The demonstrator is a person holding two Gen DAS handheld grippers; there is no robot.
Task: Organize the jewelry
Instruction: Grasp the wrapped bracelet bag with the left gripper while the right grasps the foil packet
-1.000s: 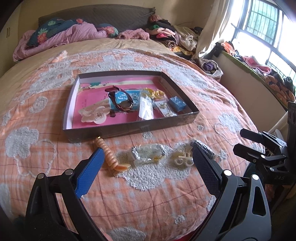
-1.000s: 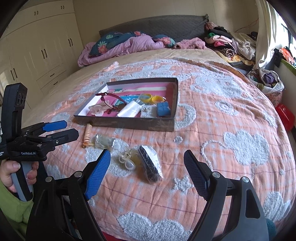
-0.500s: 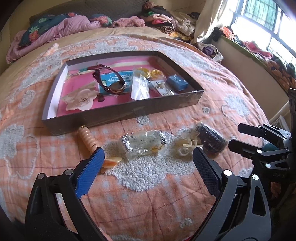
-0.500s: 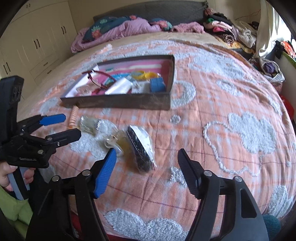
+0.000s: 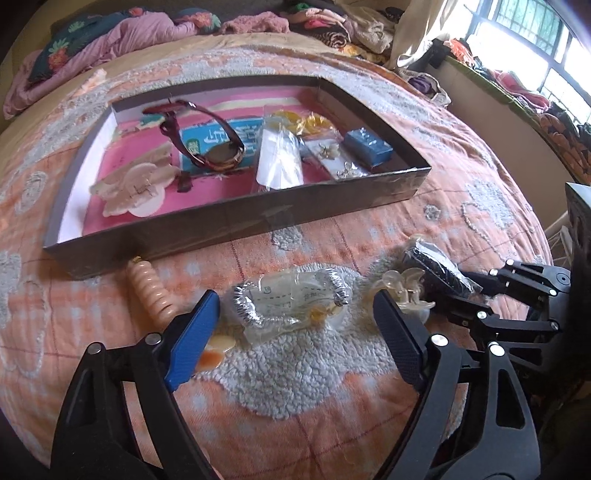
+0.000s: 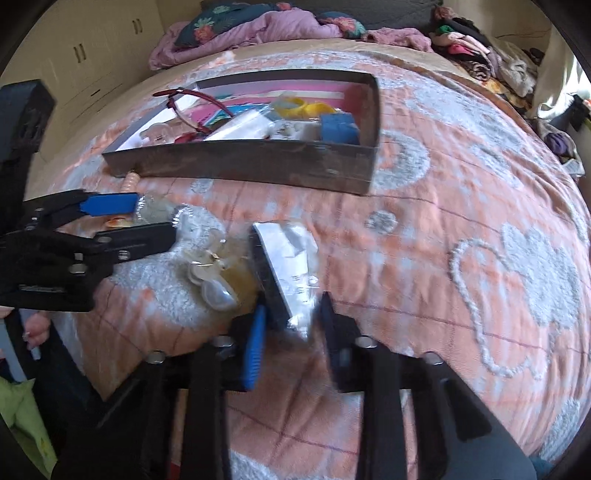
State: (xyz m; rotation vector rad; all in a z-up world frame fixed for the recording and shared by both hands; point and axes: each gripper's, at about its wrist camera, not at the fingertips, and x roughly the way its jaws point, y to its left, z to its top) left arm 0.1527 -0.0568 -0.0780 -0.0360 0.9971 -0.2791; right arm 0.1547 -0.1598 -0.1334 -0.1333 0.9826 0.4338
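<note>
A shallow dark box [image 5: 236, 221] with a pink floor lies on the bed and holds sunglasses [image 5: 207, 147], a cream hair claw [image 5: 133, 184], a plastic packet, yellow rings and a small blue box [image 5: 369, 146]. In front of it lie a peach spiral hair tie [image 5: 151, 291], a silver-edged clear packet [image 5: 291, 299], a clear hair claw [image 5: 406, 291] and a black-and-silver packet [image 6: 284, 266]. My left gripper [image 5: 291, 339] is open around the silver-edged packet. My right gripper [image 6: 291, 328] has its jaws narrowed around the near end of the black-and-silver packet.
The box [image 6: 258, 162] also shows in the right wrist view, ahead of both grippers. Pillows and piled clothes [image 5: 325, 22] lie at the head of the bed. A window ledge with clothes [image 5: 517, 88] runs along the right. Wardrobe doors [image 6: 85, 55] stand at the left.
Both grippers have moved down and forward toward the loose items. My right gripper's jaws have narrowed from wide open onto the black-and-silver packet. My left gripper stays open.
</note>
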